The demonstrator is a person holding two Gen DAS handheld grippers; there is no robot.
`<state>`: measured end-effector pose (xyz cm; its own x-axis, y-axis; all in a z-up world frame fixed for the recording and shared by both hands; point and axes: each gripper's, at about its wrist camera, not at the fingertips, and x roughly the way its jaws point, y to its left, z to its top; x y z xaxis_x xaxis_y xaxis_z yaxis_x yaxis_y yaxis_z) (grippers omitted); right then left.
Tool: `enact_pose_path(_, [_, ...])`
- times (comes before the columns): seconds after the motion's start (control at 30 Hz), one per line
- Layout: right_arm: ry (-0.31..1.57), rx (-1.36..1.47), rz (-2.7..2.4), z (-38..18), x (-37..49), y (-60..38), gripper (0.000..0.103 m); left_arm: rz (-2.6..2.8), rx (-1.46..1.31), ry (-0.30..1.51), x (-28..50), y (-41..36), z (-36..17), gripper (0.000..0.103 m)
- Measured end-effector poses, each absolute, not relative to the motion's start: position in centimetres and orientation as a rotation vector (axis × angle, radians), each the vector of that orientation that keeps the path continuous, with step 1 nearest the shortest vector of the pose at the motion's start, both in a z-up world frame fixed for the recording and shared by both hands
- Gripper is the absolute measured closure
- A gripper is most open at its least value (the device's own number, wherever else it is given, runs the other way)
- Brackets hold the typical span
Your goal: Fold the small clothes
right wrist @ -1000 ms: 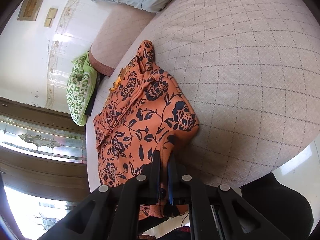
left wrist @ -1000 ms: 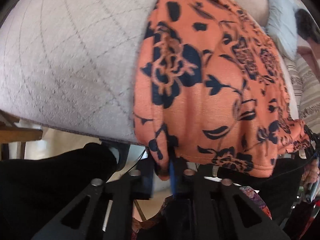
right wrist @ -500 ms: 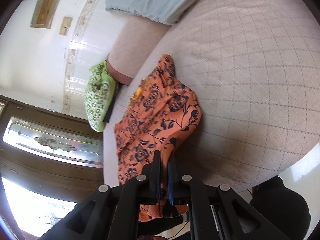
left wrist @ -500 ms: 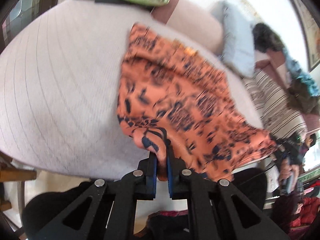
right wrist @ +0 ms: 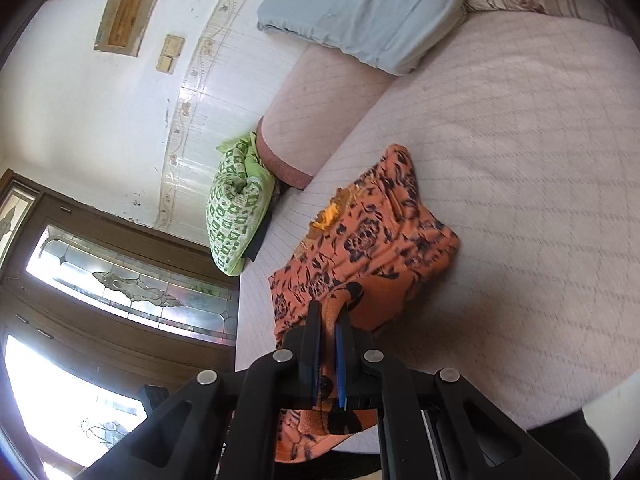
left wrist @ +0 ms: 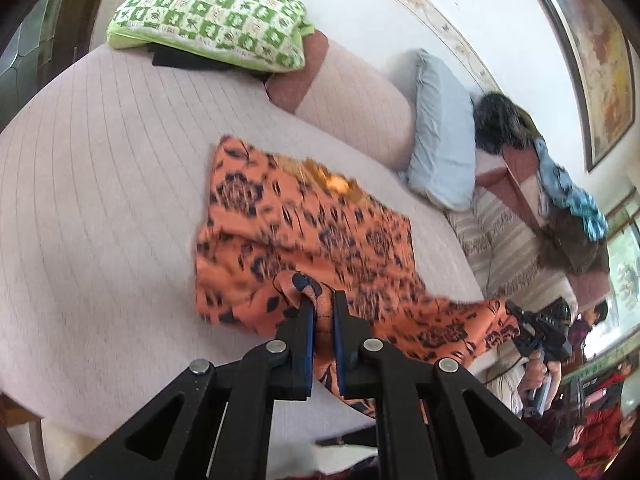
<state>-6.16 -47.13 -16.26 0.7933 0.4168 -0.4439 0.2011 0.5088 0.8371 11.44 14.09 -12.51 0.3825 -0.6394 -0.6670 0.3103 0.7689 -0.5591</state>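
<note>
- Orange floral garment (left wrist: 320, 236) is spread on the pale quilted bed (left wrist: 100, 200), near edge lifted.
- left gripper (left wrist: 323, 312) pinches one bunched corner.
- right gripper (right wrist: 329, 320) is clamped on another.

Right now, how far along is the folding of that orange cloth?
Early. Done: the orange floral-print garment lies on the quilted beige bed, rumpled. In hand: the left gripper and right gripper each pinch a near edge. Left: no neat fold shows yet.
</note>
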Motion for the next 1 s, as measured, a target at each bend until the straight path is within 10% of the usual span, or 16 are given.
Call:
enact_pose_path(0.63, [0.609,1.383,-0.010,-29.4,19.3,-57.5,0.091,-0.252,-0.415,1.050,37.6,10.1,-20.8,0.094])
enact_pose_path(0.8, [0.494,1.412,-0.054,-30.2,18.0,-59.3,0.066,-0.209,-0.535,0.950,36.5,11.6,-22.7,0.094])
enact_pose_path(1.0, [0.589,1.062,0.008,-23.4,15.6,-54.1,0.052,-0.162,-0.565,0.702,29.3,12.9,-17.2,0.043])
